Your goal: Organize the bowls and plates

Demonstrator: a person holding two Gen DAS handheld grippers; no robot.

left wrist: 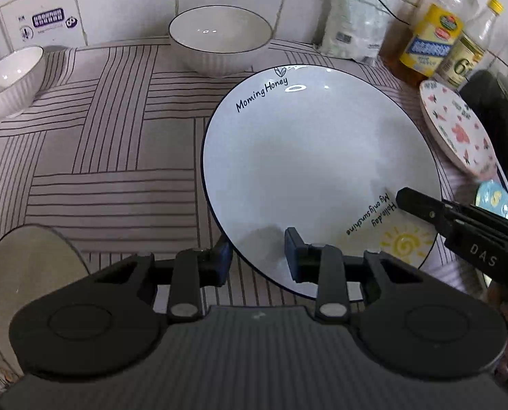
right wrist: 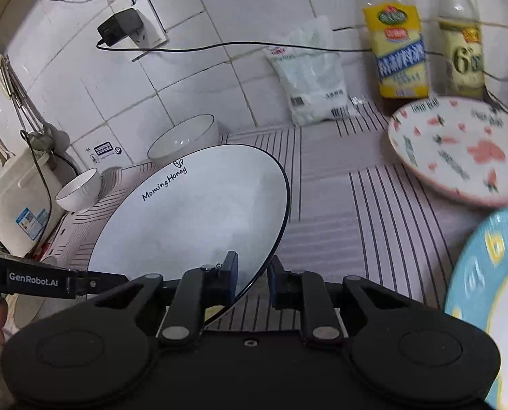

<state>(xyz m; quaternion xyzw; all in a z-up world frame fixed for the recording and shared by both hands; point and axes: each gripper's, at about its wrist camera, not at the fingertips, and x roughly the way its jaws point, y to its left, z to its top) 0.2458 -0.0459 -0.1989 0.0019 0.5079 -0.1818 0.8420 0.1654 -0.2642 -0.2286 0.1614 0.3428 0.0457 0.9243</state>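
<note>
A large white plate (left wrist: 308,171) with a dark rim and "Morning Honey" lettering hangs tilted above the striped cloth, gripped from two sides. My left gripper (left wrist: 257,256) is shut on its near rim, one finger on top and one underneath. My right gripper (left wrist: 407,201) comes in from the right and clamps the rim by the sun drawing. In the right wrist view the plate (right wrist: 192,212) slants up to the left, and its edge runs between the shut right gripper (right wrist: 254,275). The left gripper (right wrist: 117,278) holds the opposite side. Two white ribbed bowls (left wrist: 220,41) (left wrist: 11,78) stand at the back.
A pink-patterned plate (right wrist: 459,150) and a blue plate (right wrist: 486,273) lie to the right. Another pale plate (left wrist: 32,273) sits at the near left. Bottles (right wrist: 397,51) and a white bag (right wrist: 312,78) line the tiled wall. A rice cooker (right wrist: 11,201) stands at the far left.
</note>
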